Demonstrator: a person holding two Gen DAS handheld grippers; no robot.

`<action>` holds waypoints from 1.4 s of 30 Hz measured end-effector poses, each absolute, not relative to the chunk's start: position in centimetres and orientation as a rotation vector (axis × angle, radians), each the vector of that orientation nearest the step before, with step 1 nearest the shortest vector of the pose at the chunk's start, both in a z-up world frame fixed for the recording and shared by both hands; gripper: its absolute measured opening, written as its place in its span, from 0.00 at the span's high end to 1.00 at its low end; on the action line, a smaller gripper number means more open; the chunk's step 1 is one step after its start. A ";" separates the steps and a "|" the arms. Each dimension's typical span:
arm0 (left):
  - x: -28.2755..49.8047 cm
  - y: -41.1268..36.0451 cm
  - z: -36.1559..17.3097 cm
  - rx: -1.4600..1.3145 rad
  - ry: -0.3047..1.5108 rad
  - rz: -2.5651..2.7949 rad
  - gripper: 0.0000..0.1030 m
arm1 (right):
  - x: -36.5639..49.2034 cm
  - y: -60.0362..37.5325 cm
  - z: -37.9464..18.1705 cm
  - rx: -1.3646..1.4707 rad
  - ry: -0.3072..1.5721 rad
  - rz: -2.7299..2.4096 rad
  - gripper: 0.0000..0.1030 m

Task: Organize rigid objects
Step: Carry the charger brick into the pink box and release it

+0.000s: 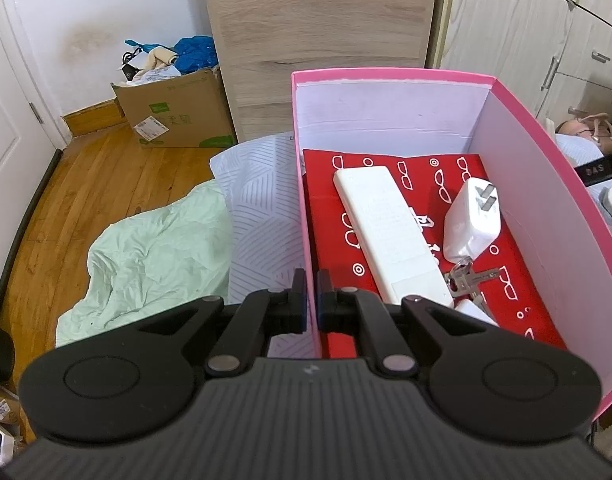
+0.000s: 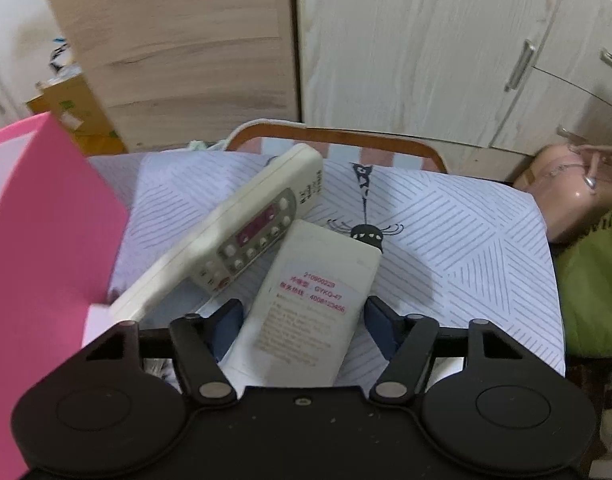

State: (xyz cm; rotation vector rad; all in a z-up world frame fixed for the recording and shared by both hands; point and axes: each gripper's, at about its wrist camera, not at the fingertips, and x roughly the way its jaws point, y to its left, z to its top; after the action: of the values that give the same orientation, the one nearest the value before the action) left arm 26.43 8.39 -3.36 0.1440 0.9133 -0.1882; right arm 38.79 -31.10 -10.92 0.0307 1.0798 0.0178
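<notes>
A pink box (image 1: 545, 184) with a red patterned lining holds a white remote (image 1: 389, 236) lying face down, a white plug adapter (image 1: 471, 220) and a bunch of keys (image 1: 467, 278). My left gripper (image 1: 311, 290) is shut on the box's left wall. In the right wrist view the pink box wall (image 2: 46, 240) stands at the left. My right gripper (image 2: 300, 320) is open, its fingers on either side of a white remote (image 2: 306, 304) lying label side up on the striped sheet. A second remote (image 2: 242, 236) with buttons leans across beside it.
A striped sheet (image 2: 465, 248) covers the bed. A green quilt (image 1: 154, 256) hangs over the bed's left side above the wooden floor. A cardboard box (image 1: 174, 112) stands by a wooden cabinet (image 1: 321, 40). A pink bag (image 2: 573, 196) and a green cushion (image 2: 593, 280) lie at the right.
</notes>
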 end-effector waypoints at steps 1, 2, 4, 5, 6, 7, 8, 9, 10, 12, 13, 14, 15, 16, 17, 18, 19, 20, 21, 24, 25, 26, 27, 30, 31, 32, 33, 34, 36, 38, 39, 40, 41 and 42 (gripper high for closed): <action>26.4 8.5 -3.3 0.143 0.913 -0.190 0.96 | 38.5 -31.0 -10.7 0.010 1.081 0.026 0.31; 26.4 8.5 -3.3 0.144 0.913 -0.190 0.96 | 38.3 -30.8 -10.6 -0.016 1.078 0.041 0.31; 26.4 8.4 -3.3 0.143 0.913 -0.191 0.96 | 38.2 -30.3 -10.9 -0.051 1.093 0.089 0.31; 26.4 8.5 -3.3 0.143 0.913 -0.189 0.96 | 38.4 -30.2 -11.5 -0.052 1.116 0.088 0.26; 26.4 8.4 -3.3 0.145 0.913 -0.189 0.96 | 38.4 -30.1 -11.7 -0.060 1.101 0.072 0.19; 26.4 8.5 -3.3 0.145 0.914 -0.189 0.96 | 38.5 -30.0 -11.9 -0.063 1.090 0.053 0.17; 26.4 8.6 -3.3 0.142 0.914 -0.191 0.96 | 38.6 -30.0 -12.0 -0.036 1.075 0.051 0.16; 26.4 8.6 -3.3 0.141 0.914 -0.190 0.96 | 38.6 -30.0 -12.1 -0.027 1.055 0.043 0.23; 26.4 8.7 -3.3 0.138 0.914 -0.191 0.96 | 38.6 -29.8 -12.0 -0.034 1.030 0.044 0.30; 26.3 8.8 -3.4 0.128 0.916 -0.189 0.96 | 38.7 -30.0 -11.5 -0.014 1.021 0.026 0.38; 26.3 9.1 -3.4 0.119 0.917 -0.191 0.96 | 38.4 -30.2 -11.3 0.016 1.017 0.015 0.38; 26.3 9.3 -3.4 0.117 0.918 -0.190 0.96 | 37.8 -30.5 -11.0 0.057 0.998 0.016 0.38; 26.3 9.3 -3.4 0.119 0.918 -0.191 0.96 | 37.4 -30.6 -10.6 0.077 0.985 0.025 0.38; 26.3 9.3 -3.4 0.118 0.920 -0.191 0.96 | 36.8 -30.7 -10.1 0.088 0.966 0.030 0.38; 26.3 9.3 -3.4 0.117 0.919 -0.190 0.96 | 35.9 -30.4 -9.4 0.091 0.942 0.035 0.38; 26.2 9.3 -3.4 0.116 0.920 -0.189 0.96 | 35.1 -30.0 -8.8 0.088 0.922 0.052 0.39; 26.2 9.3 -3.4 0.118 0.920 -0.190 0.96 | 34.4 -29.7 -8.3 0.084 0.904 0.072 0.39; 26.3 9.3 -3.4 0.118 0.919 -0.190 0.96 | 33.4 -29.4 -7.6 0.079 0.881 0.091 0.39; 26.3 9.3 -3.4 0.116 0.919 -0.190 0.96 | 32.7 -29.2 -7.1 0.073 0.864 0.107 0.39; 26.3 9.3 -3.4 0.111 0.920 -0.191 0.96 | 30.6 -28.4 -5.4 0.057 0.799 0.158 0.40; 26.3 9.4 -3.4 0.108 0.921 -0.191 0.96 | 30.2 -28.2 -4.9 0.051 0.783 0.174 0.40; 26.2 9.4 -3.4 0.105 0.922 -0.191 0.96 | 29.4 -27.8 -4.4 0.044 0.763 0.189 0.40; 26.2 9.5 -3.4 0.105 0.922 -0.191 0.96 | 28.8 -27.4 -3.8 0.040 0.745 0.198 0.40; 26.2 9.5 -3.4 0.105 0.921 -0.191 0.96 | 26.8 -26.3 -2.3 0.023 0.681 0.228 0.40; 26.2 9.5 -3.4 0.104 0.922 -0.192 0.96 | 26.2 -25.9 -1.7 0.014 0.661 0.244 0.40; 26.2 9.5 -3.4 0.103 0.923 -0.191 0.97 | 25.5 -25.4 -0.9 0.004 0.636 0.261 0.40; 26.2 9.6 -3.3 0.102 0.923 -0.192 0.97 | 24.9 -25.0 0.0 -0.003 0.610 0.275 0.40; 26.2 9.6 -3.3 0.103 0.923 -0.192 0.97 | 24.2 -24.6 0.8 -0.013 0.582 0.289 0.40; 26.2 9.6 -3.3 0.102 0.924 -0.193 0.97 | 22.9 -23.6 2.7 -0.046 0.517 0.315 0.40; 26.2 9.6 -3.3 0.102 0.922 -0.192 0.97 | 22.1 -22.6 4.3 -0.039 0.474 0.370 0.40; 26.2 9.7 -3.4 0.100 0.922 -0.194 0.97 | 21.9 -22.2 4.8 -0.040 0.463 0.388 0.40; 26.2 9.6 -3.4 0.100 0.923 -0.195 0.97 | 21.7 -21.5 5.4 -0.052 0.457 0.420 0.40; 26.1 9.8 -3.4 0.102 0.923 -0.196 0.96 | 21.7 -20.9 5.6 -0.058 0.455 0.444 0.40; 26.1 9.8 -3.3 0.102 0.922 -0.196 0.96 | 21.8 -20.3 5.6 -0.053 0.464 0.469 0.40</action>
State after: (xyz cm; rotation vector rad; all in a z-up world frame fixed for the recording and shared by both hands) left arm 26.14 9.77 -3.34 0.1016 0.9220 -0.1963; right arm 21.82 -20.30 5.64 -0.0531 0.4642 0.4692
